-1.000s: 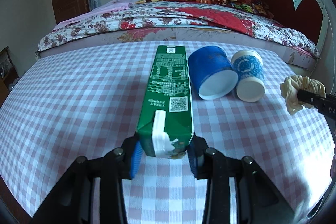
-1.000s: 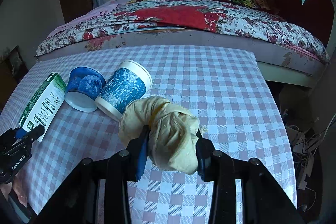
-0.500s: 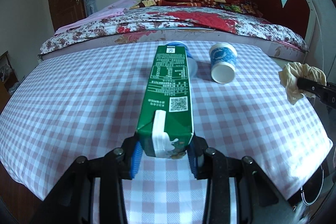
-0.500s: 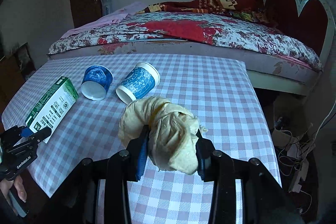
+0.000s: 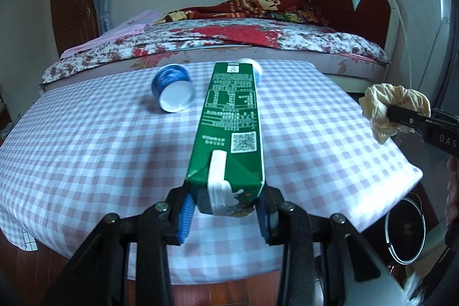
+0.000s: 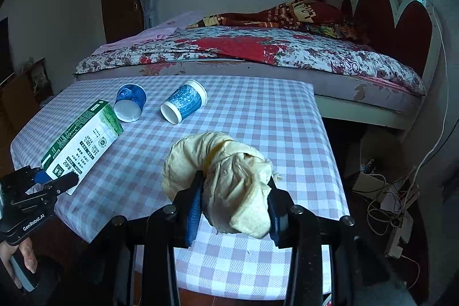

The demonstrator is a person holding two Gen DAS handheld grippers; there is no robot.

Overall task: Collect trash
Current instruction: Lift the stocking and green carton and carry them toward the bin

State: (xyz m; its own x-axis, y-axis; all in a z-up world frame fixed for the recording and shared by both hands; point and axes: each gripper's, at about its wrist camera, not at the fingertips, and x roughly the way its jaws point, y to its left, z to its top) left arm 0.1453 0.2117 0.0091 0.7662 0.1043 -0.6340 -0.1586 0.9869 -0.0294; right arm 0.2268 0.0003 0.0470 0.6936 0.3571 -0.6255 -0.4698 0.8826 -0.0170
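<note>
My left gripper (image 5: 225,215) clamps the long green printed carton (image 5: 229,131) by its folded end, centre frame, above the checked counter (image 5: 86,134). My right gripper (image 6: 233,215) clenches a crumpled cream tissue wad (image 6: 226,179). Two blue paper cups (image 6: 130,102) (image 6: 183,102) lie tipped, upper left; the farther one possibly crushed.

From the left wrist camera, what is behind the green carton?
The green carton, clamped in the left hand-held gripper, hides most of a blue paper cup; only its white rim and one side show. Beyond lies checked tablecloth.
</note>
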